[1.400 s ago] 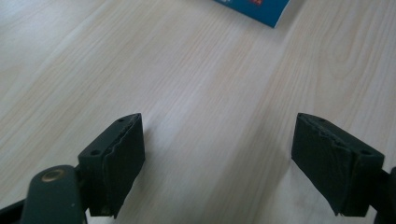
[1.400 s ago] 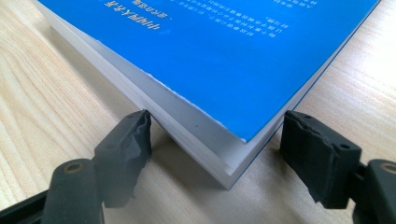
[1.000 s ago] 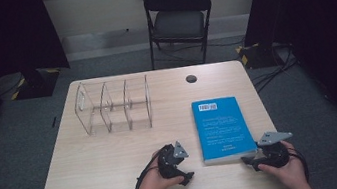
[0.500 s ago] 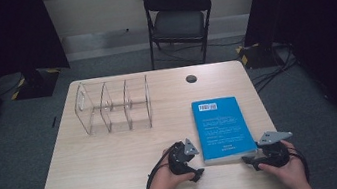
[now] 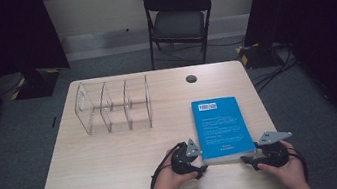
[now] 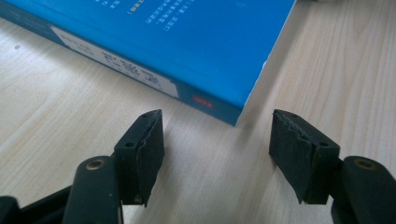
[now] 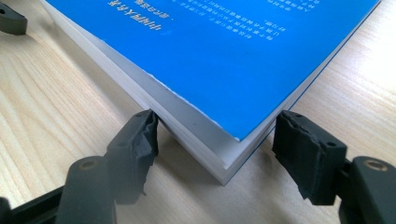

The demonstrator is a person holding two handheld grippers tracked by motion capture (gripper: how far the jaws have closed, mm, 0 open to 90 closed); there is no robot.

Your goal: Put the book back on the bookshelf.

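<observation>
My left fingers (image 6: 218,156) have just been closing — nothing between them — while my right fingers (image 7: 215,154) straddle, unclenched, the book's (image 5: 221,128) five-o'clock corner to lift it.

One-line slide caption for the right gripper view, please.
Right claw open astride the near corner of a blue paperback book lying flat on the light wooden table.

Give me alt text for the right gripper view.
A blue book lies flat on the wooden table, its near corner between the jaws of the right gripper. The left jaw touches the page edge; the right jaw sits beside the other edge.
</observation>
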